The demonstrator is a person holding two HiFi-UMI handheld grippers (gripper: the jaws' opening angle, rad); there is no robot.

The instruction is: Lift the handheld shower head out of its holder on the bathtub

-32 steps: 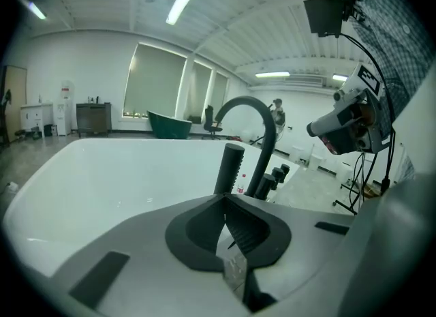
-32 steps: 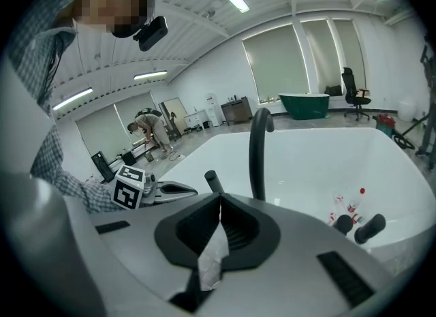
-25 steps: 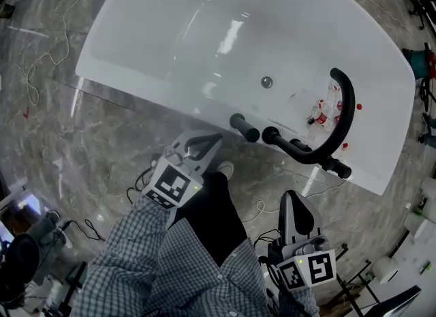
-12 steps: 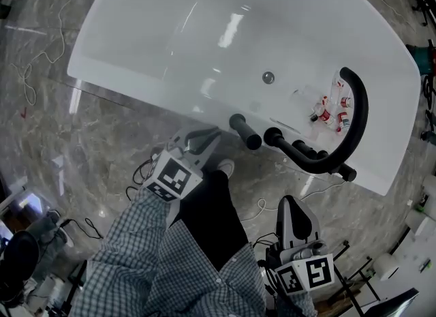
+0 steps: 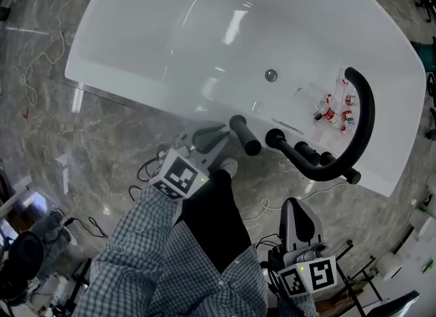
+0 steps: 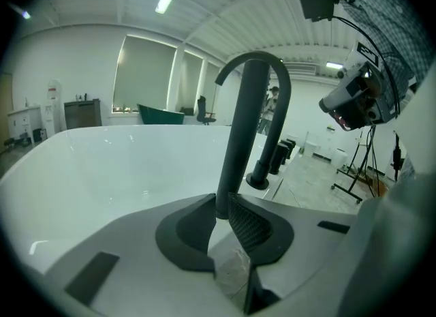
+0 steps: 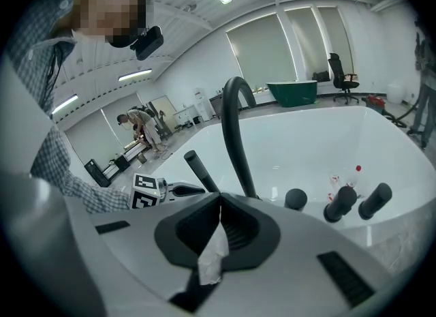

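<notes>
The white bathtub (image 5: 136, 50) is seen from above on a marbled floor (image 5: 102, 145). The handheld shower head (image 5: 244, 135), a black rod, is located at the near rim of the tub, tilted, between the left gripper (image 5: 214, 135) and the base of the arched black spout (image 5: 364, 118). Three black knobs (image 5: 300, 148) are set in a row along the rim beyond the spout base. A round drain (image 5: 271, 75) is fitted in the tub floor, and several small red-capped bottles (image 5: 334, 111) are lying under the spout's arch. The left gripper is held just beside the shower head; whether contact is made cannot be determined. In the left gripper view its jaws are parted by a narrow slit, having just been opening, and nothing is pinched between the pads; the shower head is lined up with that slit beyond the tips, its lower end covered by them. The right gripper (image 5: 298, 206) is held lower in the head view, well apart from the rim, above the floor. In the right gripper view its jaws are pressed together at the tips, and a crumpled white scrap (image 7: 212, 254) is visible in the gap behind them. Checked sleeves (image 5: 136, 240) are worn on the arms behind both grippers
</notes>
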